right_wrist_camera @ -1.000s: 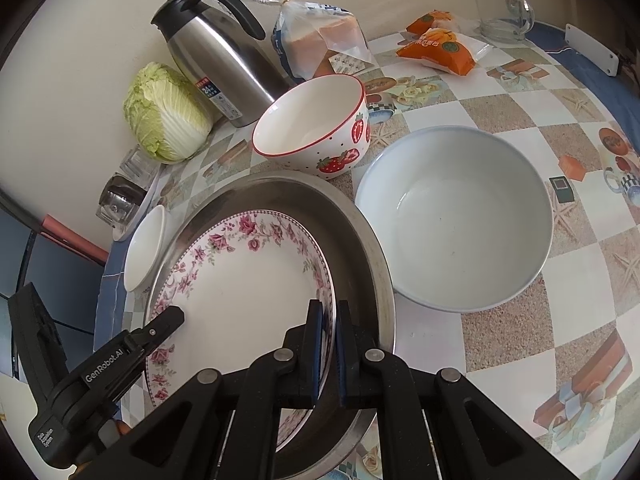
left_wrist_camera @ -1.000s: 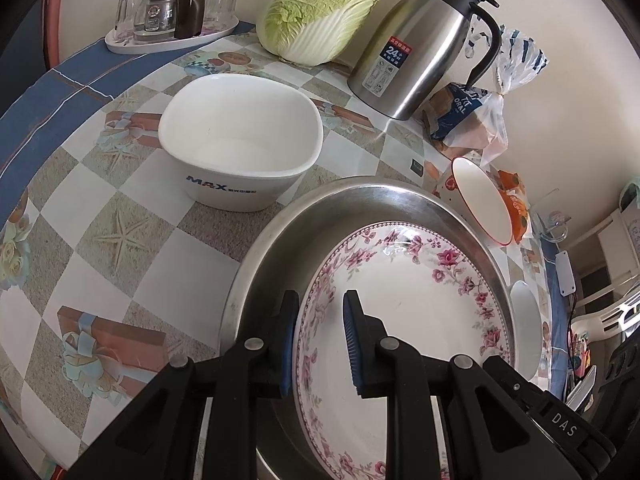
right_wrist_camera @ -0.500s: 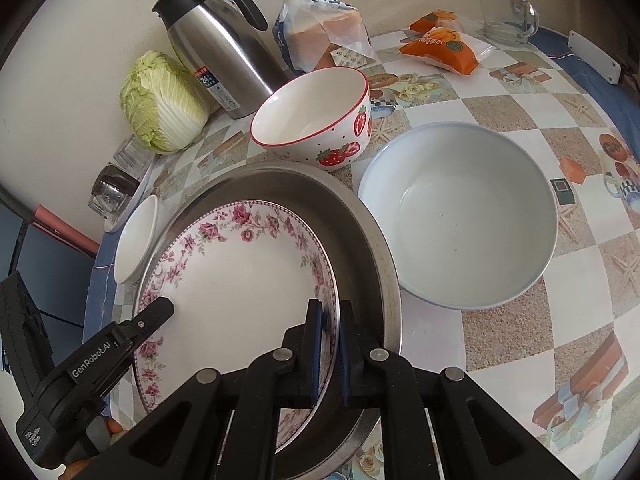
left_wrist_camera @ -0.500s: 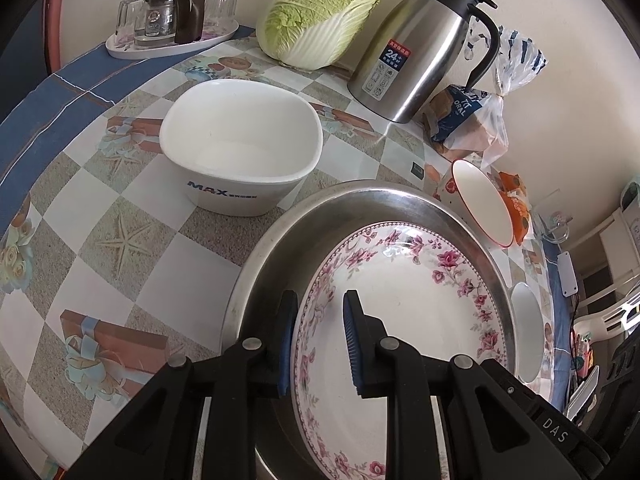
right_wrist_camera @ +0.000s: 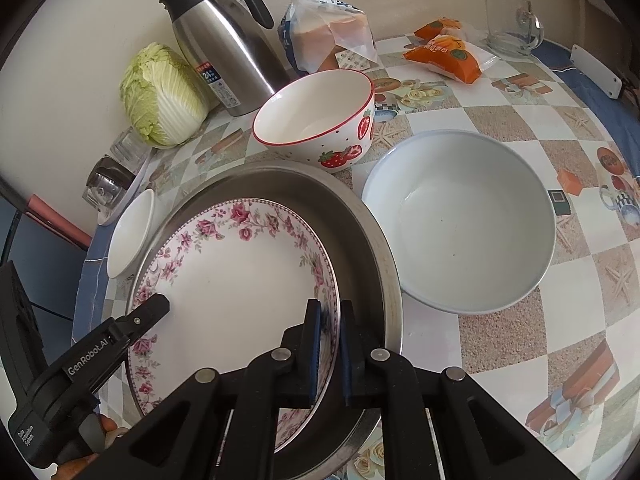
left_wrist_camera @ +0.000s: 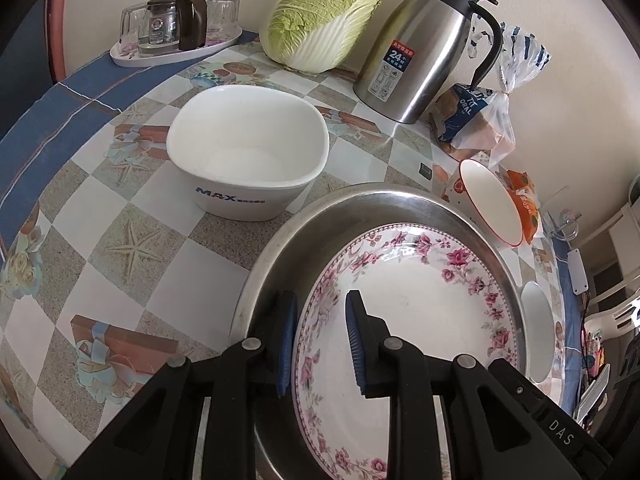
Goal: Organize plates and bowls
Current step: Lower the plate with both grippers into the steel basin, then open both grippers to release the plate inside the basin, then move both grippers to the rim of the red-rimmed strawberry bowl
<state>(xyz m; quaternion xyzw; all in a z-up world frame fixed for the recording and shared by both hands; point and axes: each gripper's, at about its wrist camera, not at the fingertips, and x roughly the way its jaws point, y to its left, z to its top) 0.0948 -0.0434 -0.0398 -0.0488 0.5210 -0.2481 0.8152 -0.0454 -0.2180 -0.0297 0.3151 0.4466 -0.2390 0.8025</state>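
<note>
Looking along the left gripper (left_wrist_camera: 320,336) first, its jaws stand apart and straddle the near rim of the floral plate (left_wrist_camera: 404,320), one blue pad outside the rim and one over the plate's face, neither clearly pressing on it. The plate lies inside the steel basin (left_wrist_camera: 352,208), which sits on the checked tablecloth (left_wrist_camera: 120,248). Beyond the basin stands the square white bowl (left_wrist_camera: 248,152), empty and apart from the basin. The strawberry bowl (left_wrist_camera: 490,204) shows at the basin's far right edge. A cabbage (left_wrist_camera: 324,16), a steel jug (left_wrist_camera: 424,48) and a bread bag (left_wrist_camera: 476,120) line the wall, with a tray of glasses (left_wrist_camera: 176,28) at the far left.

From the right wrist, the right gripper (right_wrist_camera: 329,344) has its jaws nearly together around the plate's other rim (right_wrist_camera: 240,280); whether the pads actually pinch it I cannot tell. The left gripper (right_wrist_camera: 156,308) reaches over the opposite edge. The strawberry bowl (right_wrist_camera: 316,120) stands just beside the basin (right_wrist_camera: 376,240), and the big pale bowl (right_wrist_camera: 460,220) sits at the basin's right. A small white dish (right_wrist_camera: 132,236) lies at its left.

By my judgement the sorting is early: only the plate rests in the basin, while three bowls and the dish are scattered, not yet stacked.
</note>
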